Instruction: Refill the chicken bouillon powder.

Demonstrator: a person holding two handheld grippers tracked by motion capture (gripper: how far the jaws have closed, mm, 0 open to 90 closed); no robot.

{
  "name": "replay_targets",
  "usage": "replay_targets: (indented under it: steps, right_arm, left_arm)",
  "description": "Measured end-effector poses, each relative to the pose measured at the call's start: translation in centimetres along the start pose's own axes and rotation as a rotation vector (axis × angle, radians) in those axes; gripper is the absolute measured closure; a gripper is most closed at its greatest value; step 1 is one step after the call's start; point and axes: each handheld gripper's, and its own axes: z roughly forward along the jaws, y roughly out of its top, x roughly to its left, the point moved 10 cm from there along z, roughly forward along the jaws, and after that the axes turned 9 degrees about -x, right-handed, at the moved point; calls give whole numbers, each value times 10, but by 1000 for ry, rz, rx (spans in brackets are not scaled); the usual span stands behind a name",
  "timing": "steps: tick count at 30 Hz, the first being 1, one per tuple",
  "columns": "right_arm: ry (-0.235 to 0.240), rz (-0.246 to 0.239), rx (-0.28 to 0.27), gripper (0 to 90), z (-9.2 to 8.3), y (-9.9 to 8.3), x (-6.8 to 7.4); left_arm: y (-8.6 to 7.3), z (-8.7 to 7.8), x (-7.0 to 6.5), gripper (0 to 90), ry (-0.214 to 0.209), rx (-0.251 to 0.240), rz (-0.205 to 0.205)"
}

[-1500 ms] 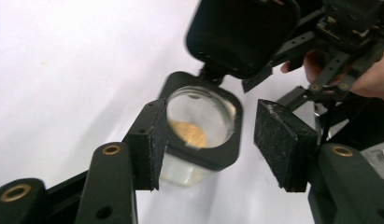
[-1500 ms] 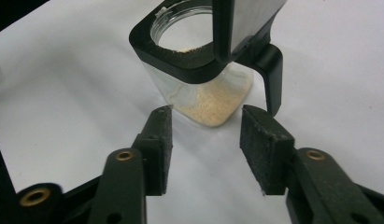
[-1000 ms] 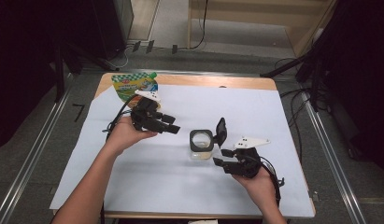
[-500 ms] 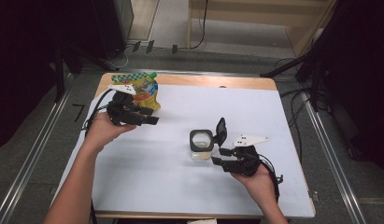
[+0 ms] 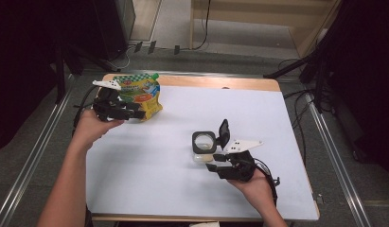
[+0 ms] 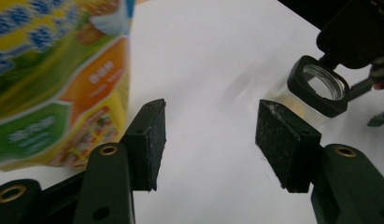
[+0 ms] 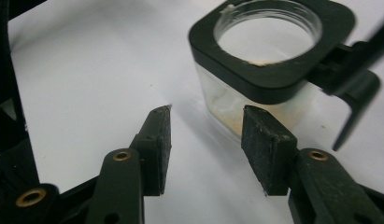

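Observation:
A clear square jar with a black rim stands at the middle of the white sheet, its black flip lid raised. A colourful stand-up pouch with a green cap stands at the far left. My left gripper hovers just in front of the pouch, open and holding nothing. In the left gripper view the gripper has the pouch to its left and the jar farther off. My right gripper is open right beside the jar. One of its pads is close to the jar's lower wall.
A white sheet covers the wooden table, whose far edge shows bare. Metal rails run along both sides of the table. Cables lie on the floor beyond the far edge.
My left hand has swung from beside the jar back and to the left, up to the pouch. The right gripper and the jar have stayed put.

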Motion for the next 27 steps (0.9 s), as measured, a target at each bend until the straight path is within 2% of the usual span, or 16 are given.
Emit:
replay_targets:
  steps: [2, 6, 7, 8, 13, 17, 20, 24, 27]
  right_arm:
    - [9, -14, 5, 539, 2, 0, 5]
    - [24, -34, 11, 535, 7, 0, 12]
    - [24, -34, 11, 535, 7, 0, 12]
    - [33, -36, 17, 534, 10, 0, 15]
    - [46, -52, 24, 533, 15, 0, 22]
    - [47, -59, 27, 533, 15, 0, 24]
    - [48, -63, 23, 533, 14, 1, 25]
    - [48, -67, 19, 533, 14, 1, 28]
    - [53, -67, 19, 532, 17, 2, 31]
  left_arm:
    - [1, -6, 10, 440, 22, -16, -1]
    - [-3, -15, 25, 438, 53, -8, -19]
    - [-3, -15, 25, 438, 53, -8, -19]
    - [-3, -20, 33, 438, 64, -28, -42]
    - [-8, -30, 53, 440, 127, -25, -58]
    - [-5, -35, 65, 427, 151, -44, -70]
    - [-1, -33, 72, 417, 166, -62, -77]
    - [-2, -24, 78, 413, 162, -62, -96]
    - [2, -13, 78, 432, 170, -75, -66]
